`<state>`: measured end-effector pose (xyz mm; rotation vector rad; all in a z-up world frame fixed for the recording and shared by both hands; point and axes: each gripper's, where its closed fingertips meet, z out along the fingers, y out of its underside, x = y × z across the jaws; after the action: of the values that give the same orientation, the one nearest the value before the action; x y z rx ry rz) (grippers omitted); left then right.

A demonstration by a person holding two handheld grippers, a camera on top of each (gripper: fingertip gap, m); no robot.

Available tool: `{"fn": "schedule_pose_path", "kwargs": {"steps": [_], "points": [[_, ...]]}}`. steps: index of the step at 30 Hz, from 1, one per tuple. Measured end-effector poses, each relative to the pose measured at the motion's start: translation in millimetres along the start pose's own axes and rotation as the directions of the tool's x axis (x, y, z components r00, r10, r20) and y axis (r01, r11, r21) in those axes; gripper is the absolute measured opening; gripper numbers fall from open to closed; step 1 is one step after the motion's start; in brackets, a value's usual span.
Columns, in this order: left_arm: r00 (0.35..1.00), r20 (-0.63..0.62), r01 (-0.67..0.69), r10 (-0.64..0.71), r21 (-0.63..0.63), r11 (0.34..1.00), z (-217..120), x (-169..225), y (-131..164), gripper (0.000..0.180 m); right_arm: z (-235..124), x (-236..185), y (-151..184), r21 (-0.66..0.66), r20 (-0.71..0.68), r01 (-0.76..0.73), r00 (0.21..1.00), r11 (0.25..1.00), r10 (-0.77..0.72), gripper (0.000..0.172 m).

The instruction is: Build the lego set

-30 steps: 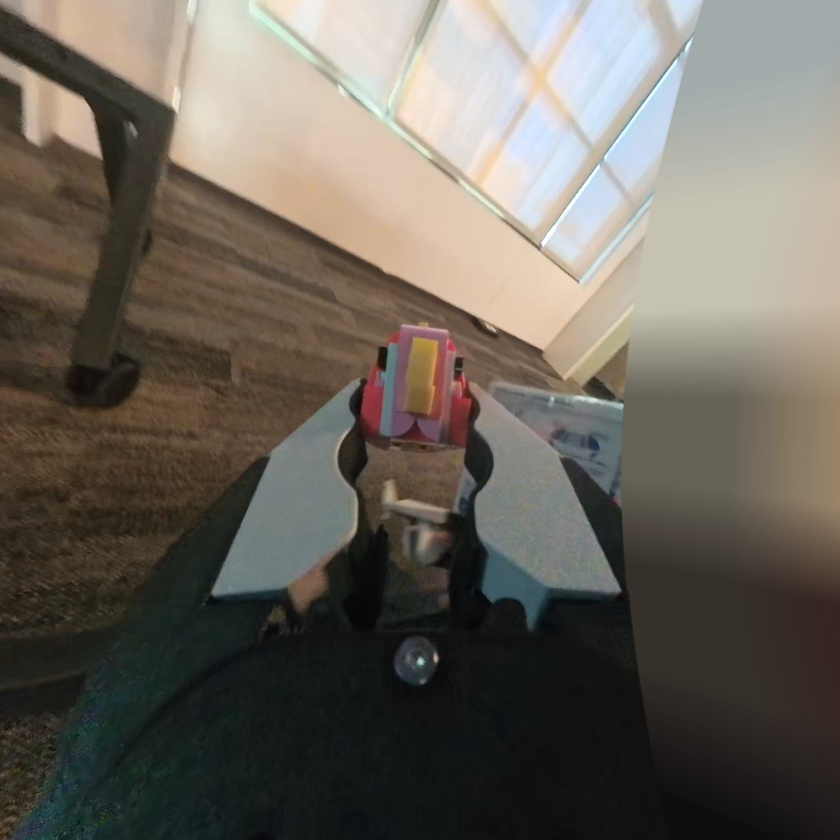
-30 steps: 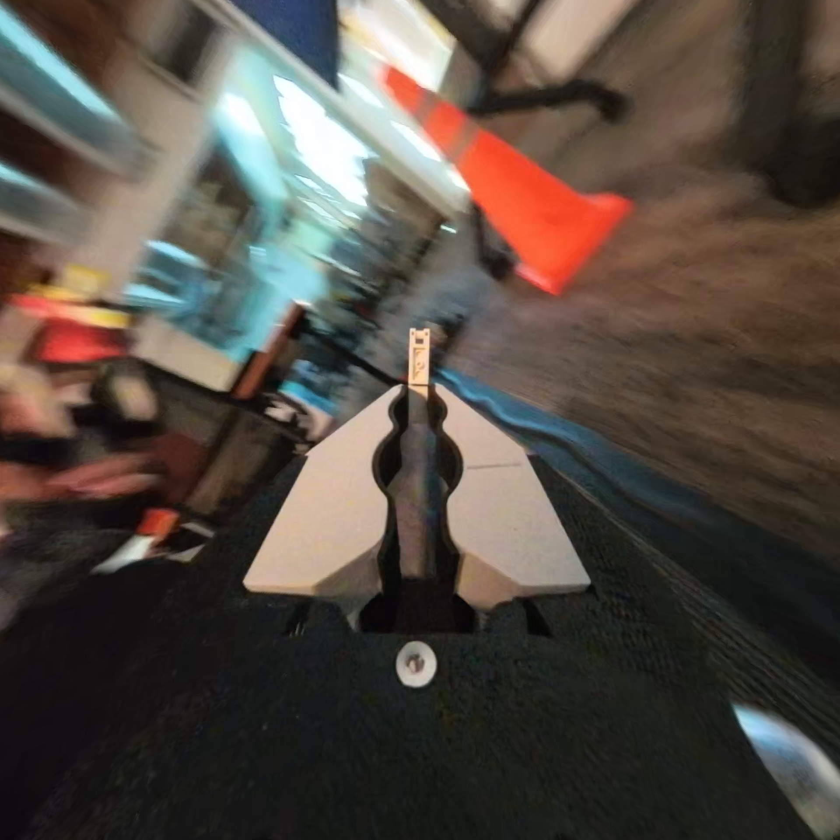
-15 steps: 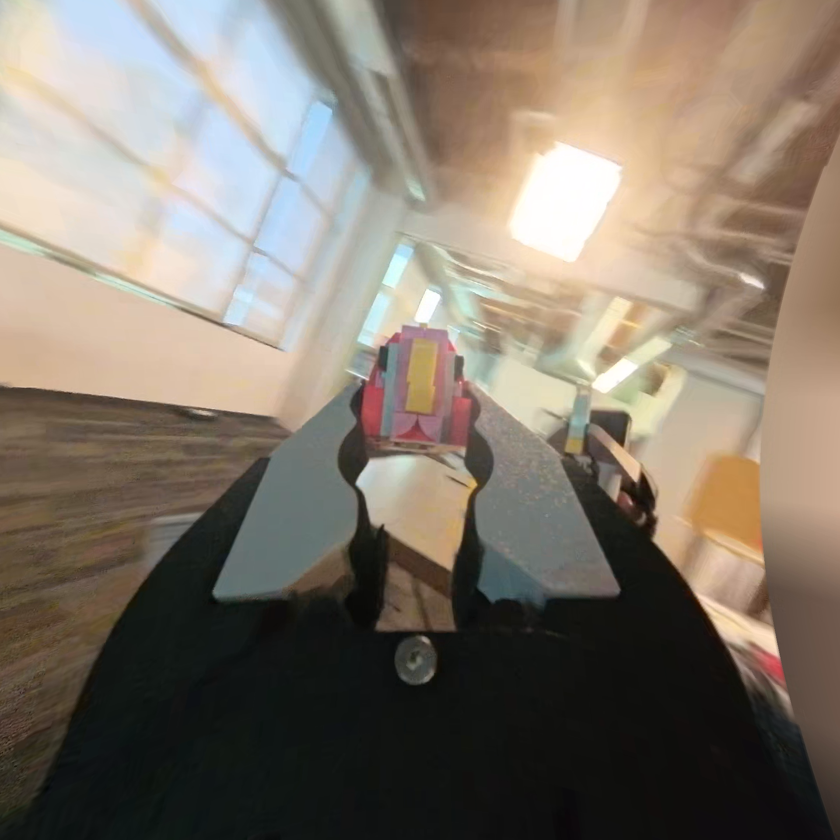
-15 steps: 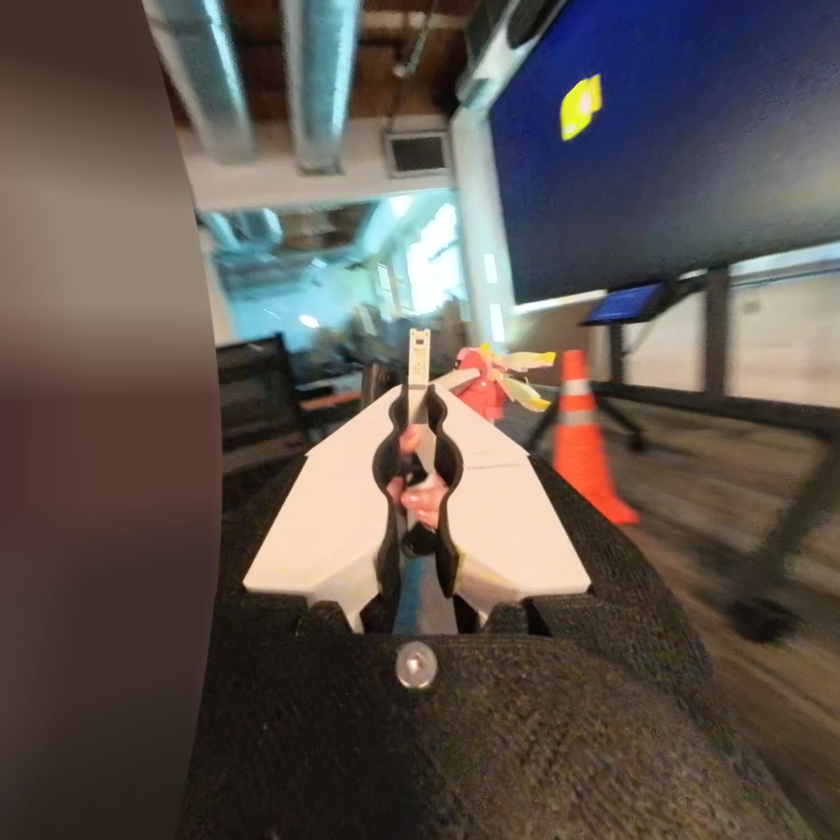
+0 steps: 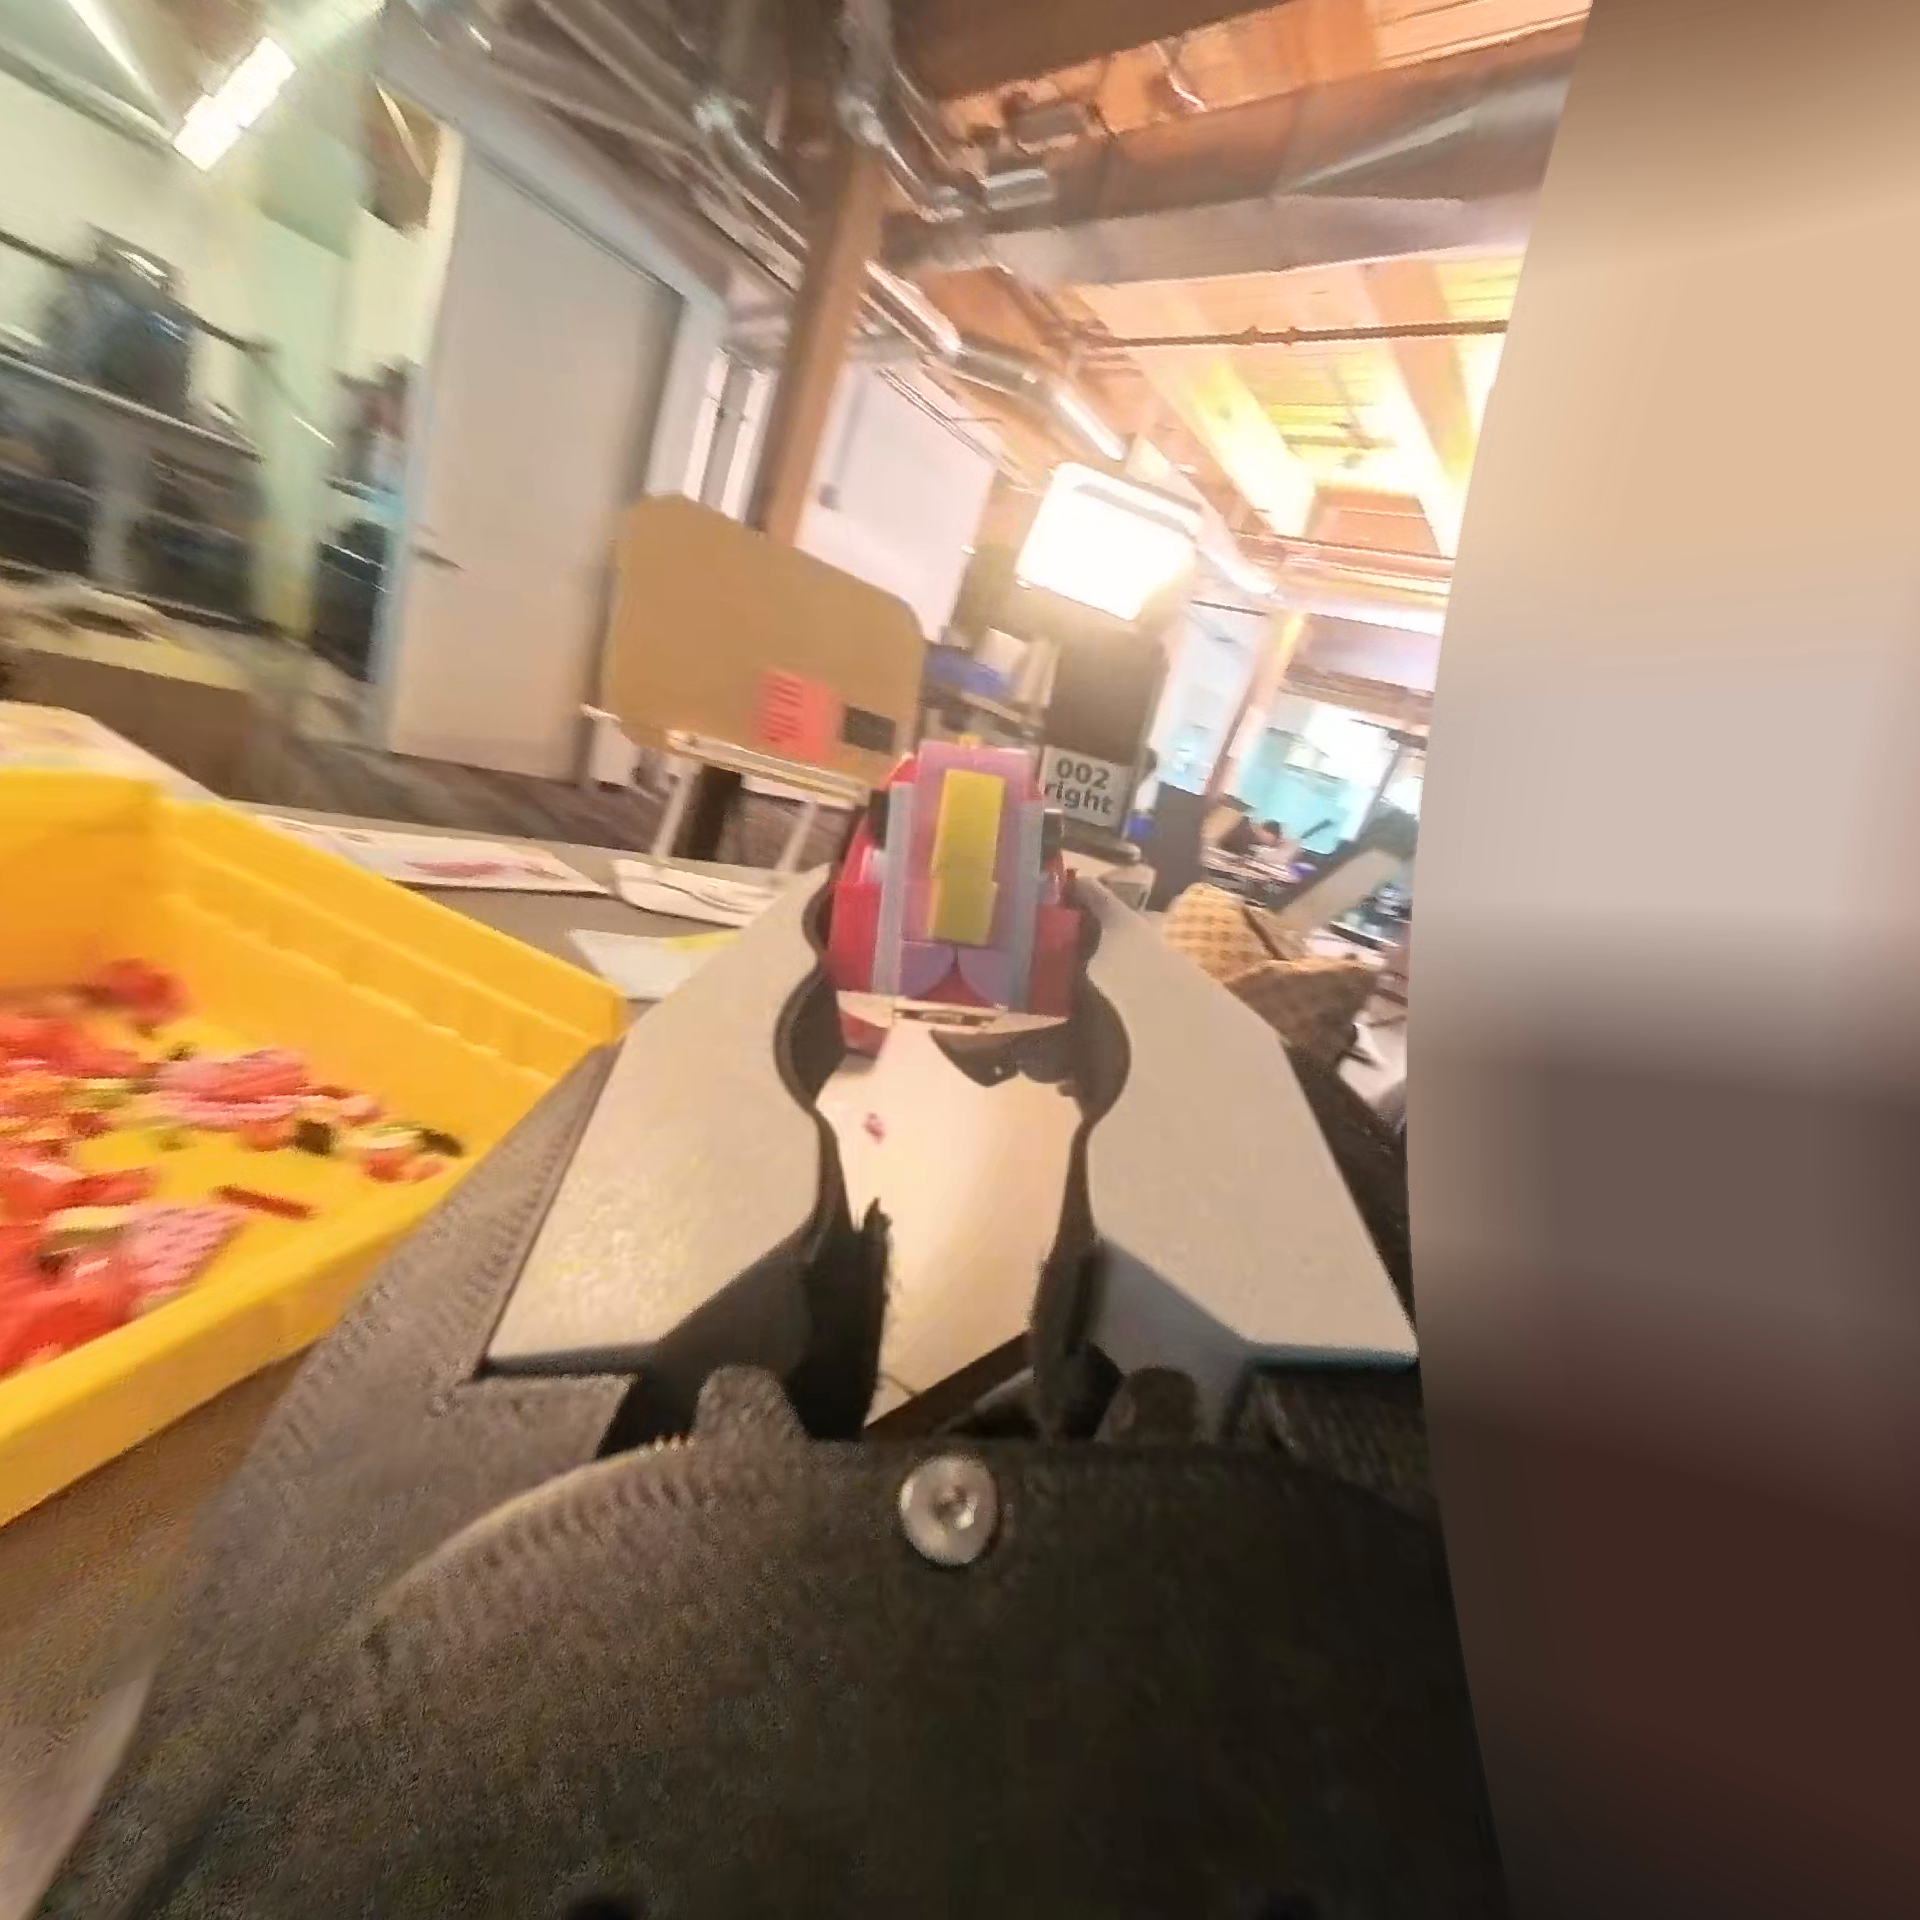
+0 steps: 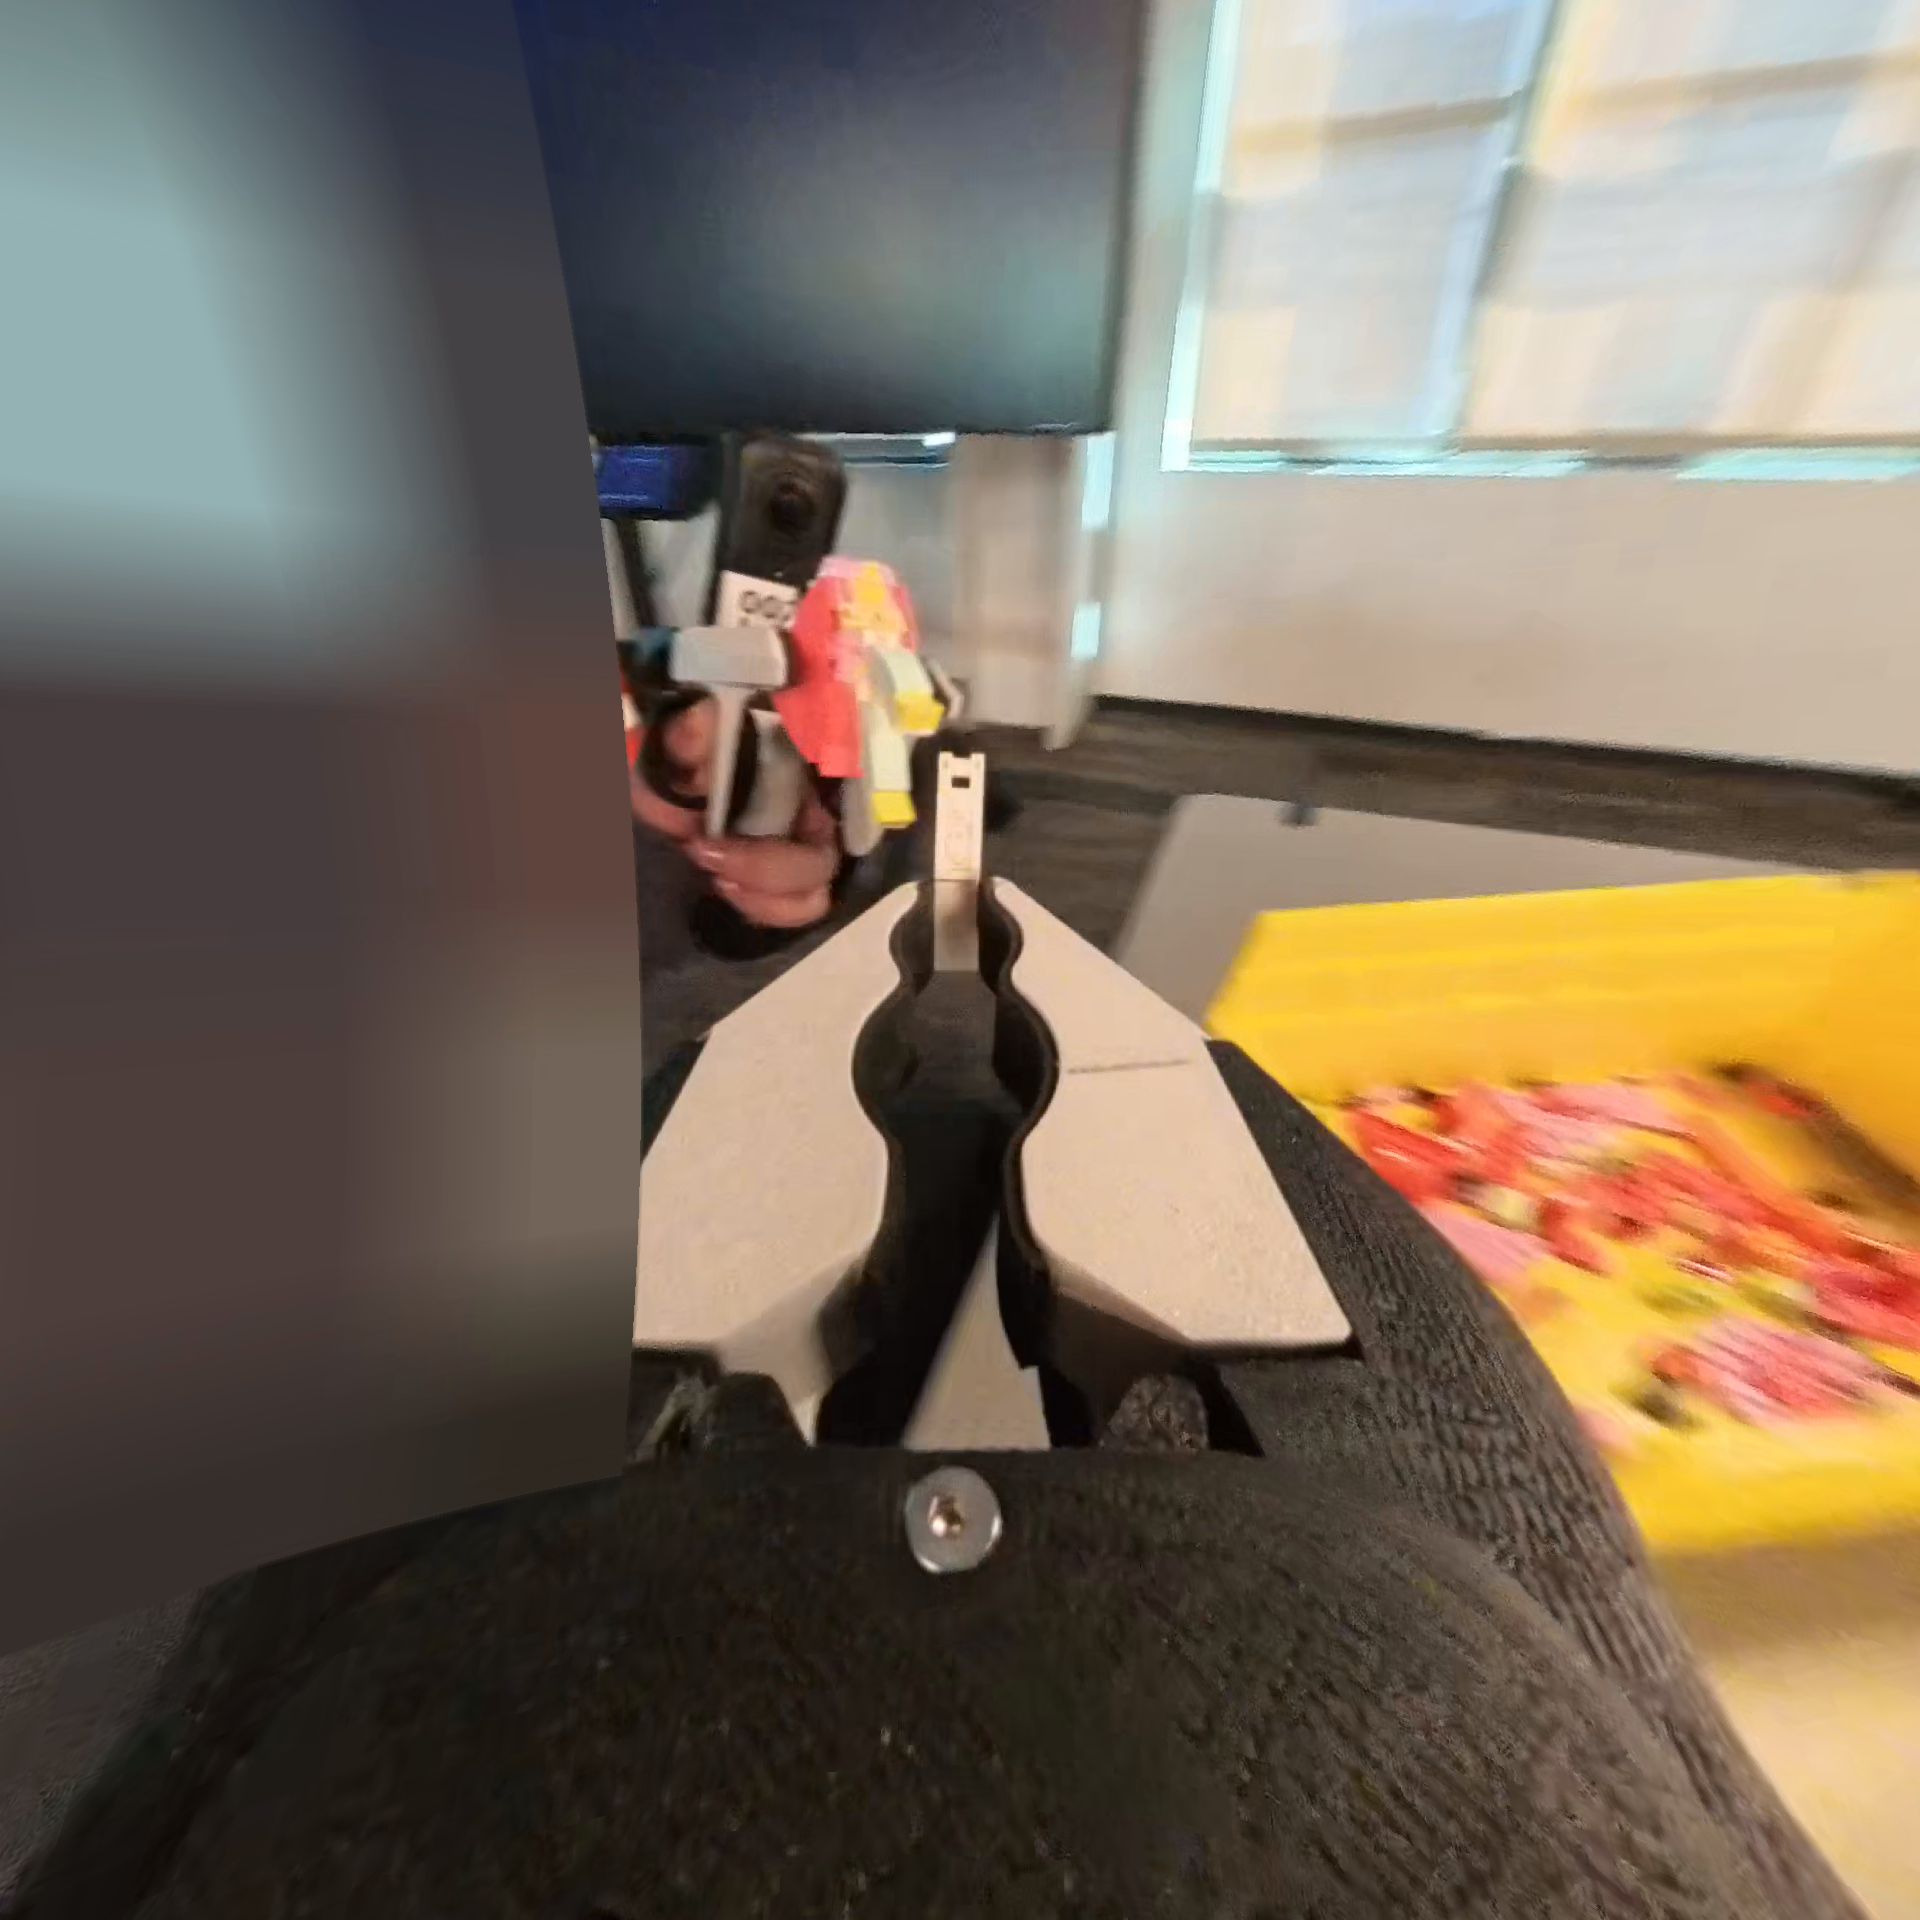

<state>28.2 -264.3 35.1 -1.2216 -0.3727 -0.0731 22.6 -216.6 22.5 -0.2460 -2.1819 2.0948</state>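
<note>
- Your left tool (image 5: 956,914) is clamped on a built brick model (image 5: 961,883): red body, lilac and pale-blue panels, a yellow strip down the face toward the camera. Both fingertips press its red flanks, so it sits square between them and clear of the counter.
- From the right wrist view the same model (image 6: 847,675) hangs up and to the left of your right tool, with pale, yellow-tipped pieces sticking out of its far side. Gripping by the body looks like a way to leave those pieces free; that is my reading.
- A hand (image 6: 758,852) shows under the left tool, wrapped on its handle.
- Your right tool (image 6: 958,914) is pinched on a thin, pale flat strip (image 6: 958,821) that stands straight out past the fingertips. The jaws are nearly together, with only the strip between them. Its top end is near the model but apart from it.
- A yellow bin (image 5: 343,935) lies to the left of the left tool and to the right of the right one, so it sits between your two hands within easy reach. Loose red and pink bricks (image 6: 1621,1226) fill it, blurred.
- The counter (image 5: 935,1195) shows pale between the left fingers; paper sheets (image 5: 665,883) lie beyond the bin.
- Behind the model: a camera on a stand (image 6: 784,520), a dark screen, windows.
</note>
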Motion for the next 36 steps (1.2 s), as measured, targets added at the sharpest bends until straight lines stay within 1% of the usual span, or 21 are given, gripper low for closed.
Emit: {"fn": "schedule_pose_path", "kwargs": {"steps": [1,2,3,4,5,6,8,9,10,13,14,15,16,20,22,24,27,29,33,34,36], "points": [[0.999,-0.036,0.032,-0.033,-0.019,0.999,12.8,-4.4,6.1,0.038,-14.0,12.5,1.4,0.010,-0.096,0.069,0.993,0.998,-0.067,0.006],[0.996,-0.067,0.063,-0.065,-0.038,0.997,25.5,-9.1,12.6,0.038,-29.3,25.1,0.7,0.014,-0.206,0.174,0.964,0.985,-0.167,0.006],[0.990,-0.098,0.097,-0.103,-0.060,0.993,38.6,-13.4,19.7,0.039,-46.8,38.4,-2.4,-0.007,-0.336,0.310,0.895,0.951,-0.294,0.006],[0.980,-0.133,0.137,-0.148,-0.086,0.987,51.6,-16.4,27.6,0.039,-65.7,50.7,-5.2,-0.083,-0.457,0.455,0.773,0.887,-0.439,0.006],[0.967,-0.171,0.174,-0.191,-0.110,0.979,64.7,-18.2,35.5,0.042,-82.8,58.9,-5.3,-0.218,-0.521,0.582,0.609,0.783,-0.598,0.006],[0.950,-0.206,0.209,-0.233,-0.131,0.969,77.8,-19.3,43.4,0.039,-98.9,65.8,-4.9,-0.382,-0.533,0.665,0.409,0.642,-0.741,0.006],[0.910,-0.263,0.281,-0.322,-0.182,0.942,105.0,-21.0,60.5,0.039,-128.0,71.0,-9.1,-0.651,-0.430,0.695,-0.006,0.306,-0.903,0.006],[0.881,-0.285,0.322,-0.376,-0.220,0.921,118.6,-20.7,69.8,0.039,-138.6,70.4,-8.7,-0.730,-0.347,0.666,-0.164,0.156,-0.924,0.006],[0.851,-0.303,0.359,-0.428,-0.259,0.897,131.8,-19.8,78.8,0.039,-148.4,71.4,-5.5,-0.781,-0.267,0.622,-0.265,0.047,-0.927,0.006],[0.768,-0.327,0.436,-0.550,-0.363,0.824,165.9,-16.6,104.4,0.039,-176.3,75.5,6.6,-0.844,-0.096,0.511,-0.441,-0.162,-0.893,0.006],[0.742,-0.329,0.450,-0.585,-0.402,0.797,175.5,-15.3,113.8,0.043,-184.7,77.7,13.0,-0.852,-0.038,0.474,-0.475,-0.220,-0.879,0.006],[0.719,-0.325,0.457,-0.615,-0.445,0.770,184.4,-14.1,124.9,0.039,-193.7,80.5,20.1,-0.859,0.007,0.443,-0.494,-0.258,-0.869,0.006],[0.701,-0.317,0.460,-0.639,-0.484,0.745,192.7,-13.4,136.7,0.039,-203.0,83.9,27.8,-0.865,0.032,0.422,-0.496,-0.273,-0.868,0.006],[0.623,-0.260,0.498,-0.738,-0.596,0.630,220.7,-13.7,181.1,0.038,-236.9,95.8,66.2,-0.886,0.034,0.405,-0.433,-0.228,-0.901,0.007],[0.669,-0.219,0.478,-0.710,-0.606,0.636,232.2,-20.8,199.7,0.038,-251.3,98.6,87.2,-0.894,0.030,0.401,-0.392,-0.200,-0.919,0.006],[0.652,-0.216,0.477,-0.727,-0.629,0.614,240.2,-20.4,206.7,0.038,-265.5,101.5,104.2,-0.901,-0.004,0.409,-0.342,-0.145,-0.940,0.006],[0.636,-0.224,0.447,-0.739,-0.674,0.589,247.5,-9.3,217.5,0.038,-277.8,98.4,105.2,-0.899,-0.096,0.435,-0.298,-0.046,-0.950,0.007],[0.639,-0.246,0.418,-0.729,-0.684,0.597,251.1,2.3,218.2,0.038,-287.5,98.0,107.3,-0.906,-0.103,0.422,-0.298,-0.034,-0.949,0.006],[0.734,-0.277,0.282,-0.620,-0.706,0.650,264.5,15.5,235.8,0.038,-302.9,90.5,115.9,-0.906,-0.096,0.421,-0.283,-0.033,-0.954,0.006],[0.746,-0.284,0.252,-0.602,-0.717,0.650,268.1,18.6,243.3,0.039,-308.2,88.5,118.6,-0.907,-0.094,0.419,-0.279,-0.033,-0.956,0.006],[0.735,-0.279,0.242,-0.619,-0.744,0.623,274.0,23.5,256.3,0.039,-319.1,84.1,126.6,-0.907,-0.080,0.420,-0.265,-0.040,-0.961,0.006]]}}
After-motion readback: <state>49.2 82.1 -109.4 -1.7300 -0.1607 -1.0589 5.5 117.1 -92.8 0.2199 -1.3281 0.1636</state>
